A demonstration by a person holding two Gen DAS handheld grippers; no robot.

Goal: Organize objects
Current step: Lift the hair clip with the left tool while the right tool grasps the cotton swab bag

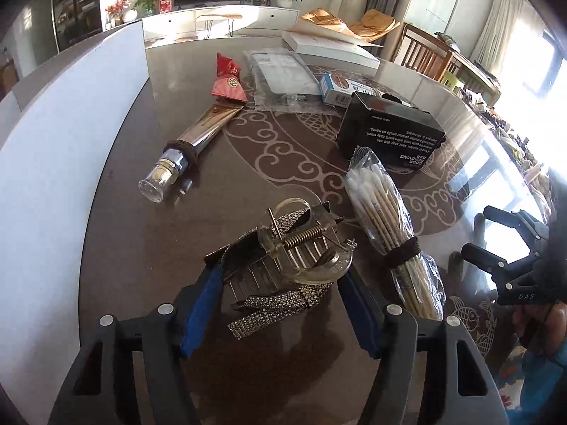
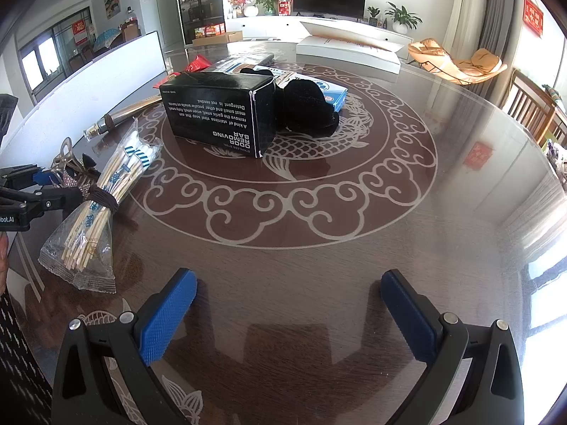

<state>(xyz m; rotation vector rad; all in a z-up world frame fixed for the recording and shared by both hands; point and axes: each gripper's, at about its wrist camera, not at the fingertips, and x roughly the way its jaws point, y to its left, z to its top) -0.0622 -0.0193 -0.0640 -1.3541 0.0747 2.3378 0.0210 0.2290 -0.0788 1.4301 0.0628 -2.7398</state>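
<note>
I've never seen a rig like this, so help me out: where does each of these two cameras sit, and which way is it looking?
Left wrist view: sits on the left hand-held gripper, looking down along its blue fingers at a rhinestone hair clip between them on the table; the right hand-held gripper shows at the right edge.
Right wrist view: sits on the right hand-held gripper, open over bare table; the left one shows at the left edge.
Both share the cotton swab bag and black box.
</note>
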